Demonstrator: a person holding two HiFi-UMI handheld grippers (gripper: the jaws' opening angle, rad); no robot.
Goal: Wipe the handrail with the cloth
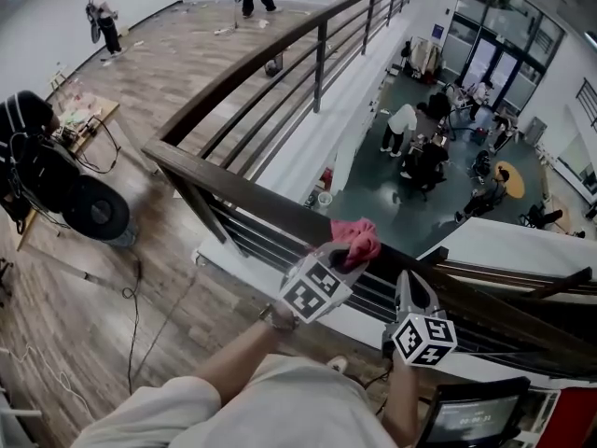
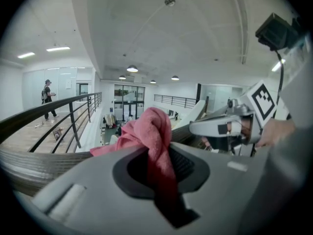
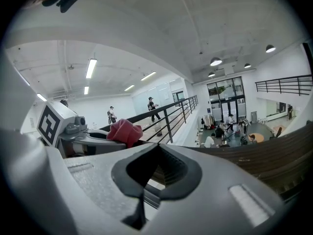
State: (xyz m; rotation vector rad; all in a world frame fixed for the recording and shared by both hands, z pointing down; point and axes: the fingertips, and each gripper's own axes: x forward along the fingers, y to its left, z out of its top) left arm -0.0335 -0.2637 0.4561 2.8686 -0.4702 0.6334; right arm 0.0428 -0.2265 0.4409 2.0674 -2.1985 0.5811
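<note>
The cloth [image 1: 355, 239], pink and bunched into a knot, sits on top of the handrail [image 1: 244, 190] and is clamped in the left tool [image 1: 347, 256]. In the left gripper view a fold of it runs down between the closed jaws and the rest bulges out above them. The handrail is a dark wooden bar running from the left down to the lower right in the head view, with a second stretch bending away toward the far end of the gallery. Black metal bars [image 1: 320, 66] stand under it. The right tool [image 1: 409, 289] is just beside the left one, to its right, over the same rail. Its jaws are together with nothing between them, and the rail's wood grain shows behind them. Whether it touches the rail cannot be told. Bare forearms [image 1: 238, 357] reach to both tools from the bottom edge. To the left lies a wood floor [image 1: 159, 82] with cables, a round black fan [image 1: 96, 210], a cluttered worktop [image 1: 93, 118] and two people [image 1: 104, 19] standing far off. Beyond the rail, a lower hall [image 1: 373, 180] holds several people.
</note>
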